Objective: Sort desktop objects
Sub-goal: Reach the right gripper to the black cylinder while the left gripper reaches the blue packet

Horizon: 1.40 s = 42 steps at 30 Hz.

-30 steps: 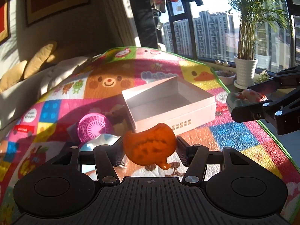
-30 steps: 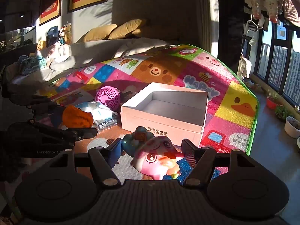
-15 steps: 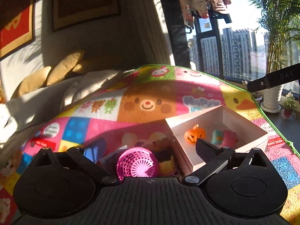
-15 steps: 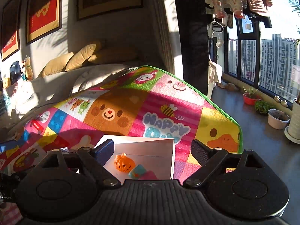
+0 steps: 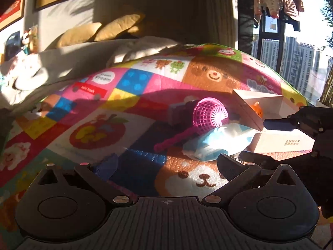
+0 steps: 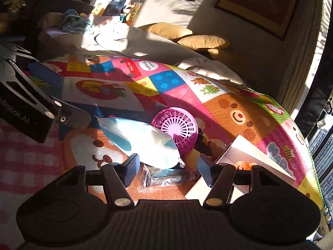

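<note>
The left gripper point(image 5: 166, 164) has its jaws spread as wide as they go, with nothing but the play mat point(image 5: 133, 87) between them. The right gripper point(image 6: 168, 171) is also empty, its jaws closing over a small clear plastic packet point(image 6: 164, 178) that lies just ahead, untouched by either pad. From the right gripper, a blue and white pouch point(image 6: 143, 143) lies at about eleven o'clock, just beyond the packet, with its long axis running from ten o'clock to four. A pink mesh ball point(image 6: 177, 131) sits at twelve o'clock, touching the pouch's far edge. From the left gripper, the pouch point(image 5: 218, 141) lies at one o'clock and the ball point(image 5: 210, 115) beyond it, a pink stick point(image 5: 174, 139) trailing from the ball toward seven o'clock. The right gripper looks the nearer to the packet, so that is probably the next pick, and its jaws already straddle it. The white box point(image 6: 249, 158) stands at two o'clock from the right gripper, near the clutter, and holds an orange pumpkin toy point(image 6: 242, 164); whatever else is inside is hidden by its wall. A dark brown toy point(image 6: 203, 143) lies between ball and box.
</note>
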Available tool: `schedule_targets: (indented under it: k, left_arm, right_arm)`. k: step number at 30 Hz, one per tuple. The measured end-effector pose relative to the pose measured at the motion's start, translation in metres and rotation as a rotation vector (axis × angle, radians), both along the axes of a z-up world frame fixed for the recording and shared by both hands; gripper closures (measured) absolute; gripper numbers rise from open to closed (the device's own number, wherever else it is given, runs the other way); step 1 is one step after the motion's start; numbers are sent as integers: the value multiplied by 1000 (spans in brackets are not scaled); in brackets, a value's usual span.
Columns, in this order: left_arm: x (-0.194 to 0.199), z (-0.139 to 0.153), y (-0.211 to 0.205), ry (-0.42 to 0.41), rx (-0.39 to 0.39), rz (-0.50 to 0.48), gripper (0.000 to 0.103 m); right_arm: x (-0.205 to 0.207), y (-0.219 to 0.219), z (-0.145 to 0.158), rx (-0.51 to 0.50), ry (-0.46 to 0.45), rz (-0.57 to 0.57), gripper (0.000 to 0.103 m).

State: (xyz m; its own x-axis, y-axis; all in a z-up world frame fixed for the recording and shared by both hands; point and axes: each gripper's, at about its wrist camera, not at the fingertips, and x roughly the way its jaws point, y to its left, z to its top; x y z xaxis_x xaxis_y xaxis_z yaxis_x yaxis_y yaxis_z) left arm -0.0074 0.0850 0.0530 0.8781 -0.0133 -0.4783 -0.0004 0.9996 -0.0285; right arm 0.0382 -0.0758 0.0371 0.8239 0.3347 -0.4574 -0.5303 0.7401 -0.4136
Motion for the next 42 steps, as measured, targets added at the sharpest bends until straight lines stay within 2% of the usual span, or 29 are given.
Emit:
schedule_targets:
  k: [4, 7, 10, 12, 13, 14, 17, 21, 22, 27, 30, 31, 33, 34, 35, 37, 38, 40, 42]
  left_arm:
    - [-6, 1, 5, -2, -7, 9, 0]
    - [-2, -1, 4, 8, -22, 14, 0]
    - [0, -1, -6, 4, -26, -19, 0]
    - [-2, -1, -12, -8, -15, -42, 0]
    - [-2, -2, -15, -7, -11, -49, 0]
    - [-1, -2, -17, -4, -10, -51, 0]
    - [0, -4, -20, 2, 2, -55, 0]
    - [6, -8, -29, 21, 42, -96, 0]
    - [9, -10, -33, 28, 60, -108, 0]
    - [23, -22, -63, 52, 173, -174, 0]
    - [26, -32, -81, 78, 246, -232, 0]
    - [26, -35, -86, 90, 259, -255, 0]
    - [27, -41, -93, 109, 277, -285, 0]
    - [29, -43, -96, 115, 290, -284, 0]
    - [31, -43, -97, 115, 300, -274, 0]
    - [38, -41, -97, 98, 309, -253, 0]
    - [42, -39, -96, 86, 312, -241, 0]
    - [51, -35, -95, 75, 320, -228, 0]
    - [60, -35, -92, 92, 300, -248, 0]
  right_arm:
    - [9, 4, -11, -15, 106, -44, 39]
    - [17, 7, -20, -5, 116, -98, 39]
    - [29, 12, -24, 42, 179, -88, 38]
    - [32, 15, -27, 50, 168, -100, 38]
    - [33, 15, -27, 48, 170, -107, 51]
    - [33, 15, -26, 46, 172, -129, 68]
    - [25, 1, -22, 67, 187, -143, 79]
    - [-13, -42, -17, 93, 176, -153, 87]
    - [-22, -53, -15, 96, 179, -166, 97]
    - [-60, -116, -10, 133, 184, -276, 95]
    - [-74, -148, -12, 194, 197, -343, 95]
    - [-76, -156, -13, 215, 209, -363, 91]
    - [-75, -171, -17, 283, 250, -409, 66]
    - [-74, -177, -19, 321, 264, -430, 37]
    - [-74, -180, -19, 347, 264, -445, 26]
    - [-74, -184, -16, 388, 251, -450, 23]
    - [-73, -185, -16, 403, 252, -443, 16]
    - [-72, -183, -17, 429, 262, -433, 11]
    - [-69, -181, -19, 426, 282, -423, 10]
